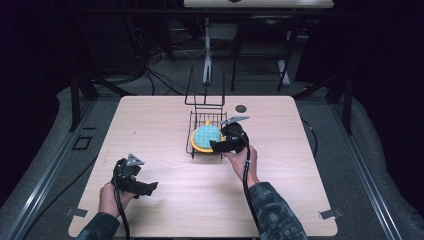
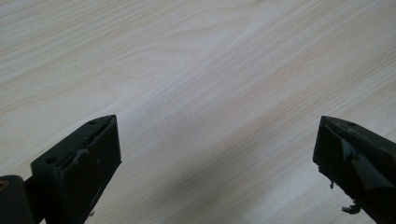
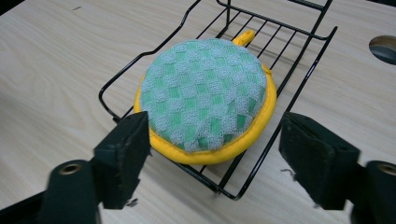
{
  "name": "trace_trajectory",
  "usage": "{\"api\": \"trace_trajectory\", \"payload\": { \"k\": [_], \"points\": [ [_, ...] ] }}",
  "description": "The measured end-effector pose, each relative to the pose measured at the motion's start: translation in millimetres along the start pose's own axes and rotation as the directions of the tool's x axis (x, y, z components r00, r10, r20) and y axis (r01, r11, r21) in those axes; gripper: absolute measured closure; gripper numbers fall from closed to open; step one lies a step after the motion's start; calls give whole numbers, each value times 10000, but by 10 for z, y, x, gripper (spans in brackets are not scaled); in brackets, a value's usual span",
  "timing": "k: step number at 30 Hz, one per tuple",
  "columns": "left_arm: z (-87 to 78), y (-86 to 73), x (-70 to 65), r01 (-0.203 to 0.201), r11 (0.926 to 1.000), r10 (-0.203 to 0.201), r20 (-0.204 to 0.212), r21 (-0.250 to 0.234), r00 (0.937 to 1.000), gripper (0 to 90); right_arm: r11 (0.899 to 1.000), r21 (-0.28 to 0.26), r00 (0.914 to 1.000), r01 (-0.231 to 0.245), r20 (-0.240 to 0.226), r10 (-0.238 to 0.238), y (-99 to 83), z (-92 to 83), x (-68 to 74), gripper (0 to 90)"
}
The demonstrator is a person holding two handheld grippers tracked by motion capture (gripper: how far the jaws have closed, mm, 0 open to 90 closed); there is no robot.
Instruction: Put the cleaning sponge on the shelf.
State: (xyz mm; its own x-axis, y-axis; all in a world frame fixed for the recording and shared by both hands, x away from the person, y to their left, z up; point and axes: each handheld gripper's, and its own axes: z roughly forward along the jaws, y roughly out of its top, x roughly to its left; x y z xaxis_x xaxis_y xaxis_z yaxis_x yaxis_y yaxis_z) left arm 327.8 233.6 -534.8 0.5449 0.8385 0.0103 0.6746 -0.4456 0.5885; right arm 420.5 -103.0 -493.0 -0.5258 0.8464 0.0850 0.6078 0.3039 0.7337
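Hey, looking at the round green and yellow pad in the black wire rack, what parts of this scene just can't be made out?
- Underside of the round green-checked, yellow-rimmed cloth pad: hidden by its own top, right gripper view.
- Pad's near right edge: covered by the right hand-held gripper, high view.
- Dark round spot on the wooden table: too small in the high view, cut off in the right gripper view.
- Black wire rack: far end cut off, right gripper view.

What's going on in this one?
A person works at a wooden table with a gripper in each hand. A round green-and-yellow pot holder lies in a black wire rack at the table's middle. The right gripper sits just in front of it, jaws open on either side of its near edge without pressing it. The left gripper rests apart over bare wood, jaws wide open and holding nothing.
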Motion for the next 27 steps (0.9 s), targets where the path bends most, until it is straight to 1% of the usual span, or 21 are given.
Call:
{"api": "trace_trajectory", "payload": {
  "k": [1,2,3,4,7,11,14,17,19,24,27],
  "points": [
    [-1,-1,2,-15,10000,15,-7,-1,10000,11,10000,-17,10000,83,-24,-83,1,-23,5,189],
    [-2,-1,3,-23,10000,23,-10,5,10000,11,9999,85,9999,117,-105,-116,4,-44,9,155],
    [-5,-2,5,-21,10000,21,13,15,10000,11,9997,187,9997,161,-193,-158,5,-71,13,143],
    [-9,0,5,-21,10000,21,20,43,10000,11,9996,209,9994,207,-284,-201,4,-98,22,141],
    [-9,1,1,-22,10000,22,-12,18,10000,11,9992,272,9986,302,-449,-290,-6,-209,59,97],
    [-5,2,-6,-53,10000,53,-7,37,10000,10,9972,267,9964,696,-505,-682,-43,-356,80,53],
    [-6,0,-8,-41,10000,41,-16,18,10000,10,9958,283,9952,875,-474,-861,-83,-478,80,31],
    [-14,-2,-6,6,10000,-6,-3,13,10000,10,9949,377,9946,939,-490,-920,-141,-596,48,0],
    [-11,-1,-6,-6,10000,6,-2,9,10000,10,9941,396,9942,1008,-414,-991,-192,-672,19,0],
    [-11,1,-13,-46,10000,46,-32,-4,10000,10,9945,532,9956,907,-264,-894,-335,-854,-68,0],
    [-12,0,-9,-39,10000,39,-26,17,10000,10,9935,567,9951,984,-154,-977,-423,-947,-125,0]
  ]
}}
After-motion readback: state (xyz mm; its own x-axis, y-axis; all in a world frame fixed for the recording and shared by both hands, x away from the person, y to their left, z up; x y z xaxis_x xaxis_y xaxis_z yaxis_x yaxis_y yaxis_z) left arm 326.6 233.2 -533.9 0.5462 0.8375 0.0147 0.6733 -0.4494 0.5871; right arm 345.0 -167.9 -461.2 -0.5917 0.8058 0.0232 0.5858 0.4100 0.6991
